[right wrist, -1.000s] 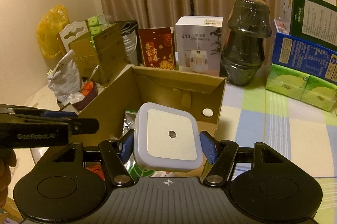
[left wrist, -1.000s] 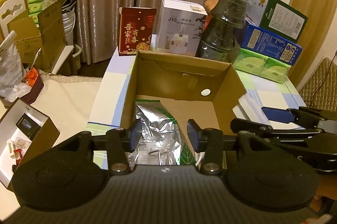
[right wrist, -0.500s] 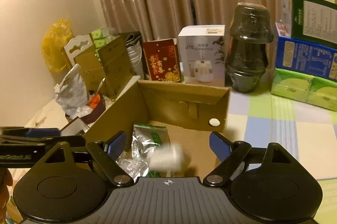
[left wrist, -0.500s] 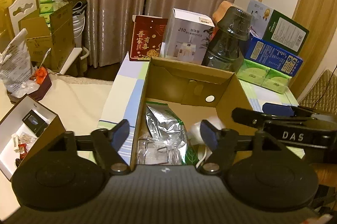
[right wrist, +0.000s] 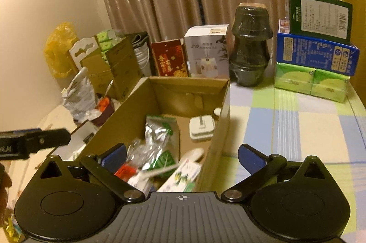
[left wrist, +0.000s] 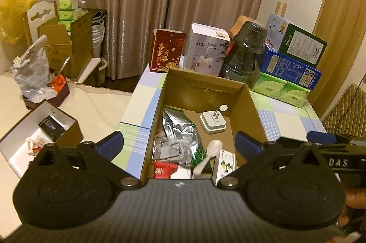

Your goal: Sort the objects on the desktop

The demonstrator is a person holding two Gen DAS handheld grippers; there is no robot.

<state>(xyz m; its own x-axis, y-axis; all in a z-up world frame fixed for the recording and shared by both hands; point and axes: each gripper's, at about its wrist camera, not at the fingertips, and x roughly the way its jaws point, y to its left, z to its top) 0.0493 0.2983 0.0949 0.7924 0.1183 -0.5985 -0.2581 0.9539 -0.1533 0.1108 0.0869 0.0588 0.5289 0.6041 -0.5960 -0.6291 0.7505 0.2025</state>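
Note:
An open cardboard box (left wrist: 248,103) (right wrist: 225,110) stands on the checked tablecloth. Inside it lies a white square night light (left wrist: 212,122) (right wrist: 201,126), plug prongs up, near the far right corner. Beside it are a silver foil bag (left wrist: 177,128) (right wrist: 159,132), a white spoon (left wrist: 210,152) (right wrist: 194,155), a red packet (left wrist: 163,170) and a small white carton (left wrist: 225,164). My left gripper (left wrist: 178,144) hangs open above the box's near end, holding nothing. Over the box's right wall, my right gripper (right wrist: 181,155) is open and empty as well.
Behind the box stand a red gift box (left wrist: 168,54), a white humidifier box (left wrist: 205,49), a dark stacked jar (left wrist: 246,55) and stacked blue and green cartons (right wrist: 315,57). Left of the table sit an open white box (left wrist: 34,140) and more clutter.
The right gripper held the night light a second ago, opened, and the light dropped into the box. The left gripper opened wide, and both grippers rose and drew back.

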